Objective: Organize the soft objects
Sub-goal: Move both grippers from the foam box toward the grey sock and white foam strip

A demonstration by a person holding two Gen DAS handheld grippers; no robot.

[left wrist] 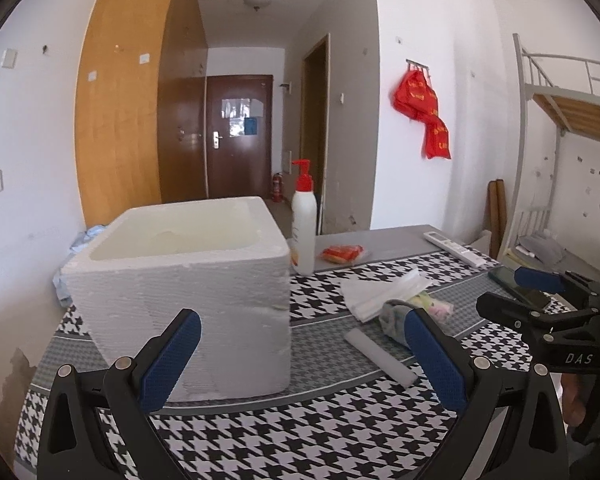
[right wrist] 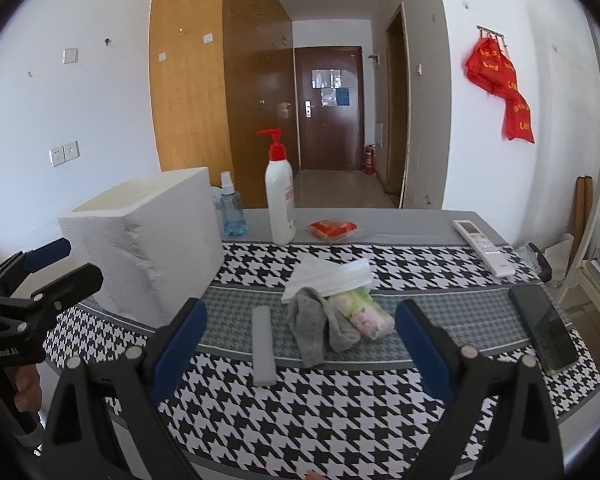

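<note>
A white foam box (left wrist: 188, 280) (right wrist: 148, 248) stands open-topped on the houndstooth tablecloth. Right of it lie a white foam strip (left wrist: 380, 356) (right wrist: 263, 346), a grey sock (right wrist: 320, 324) (left wrist: 392, 318), a floral soft pack (right wrist: 366, 312) (left wrist: 430, 304) and a white tissue stack (right wrist: 332, 276) (left wrist: 384, 290). My left gripper (left wrist: 300, 360) is open and empty, right in front of the box. My right gripper (right wrist: 300, 344) is open and empty, hovering short of the sock and strip.
A white pump bottle (right wrist: 280, 204) (left wrist: 303, 224), a blue spray bottle (right wrist: 231, 212), a red packet (right wrist: 332, 228) (left wrist: 342, 254), a remote (right wrist: 484, 246) (left wrist: 456, 248) and a phone (right wrist: 544, 328) lie on the table. A bunk bed (left wrist: 560, 120) stands at right.
</note>
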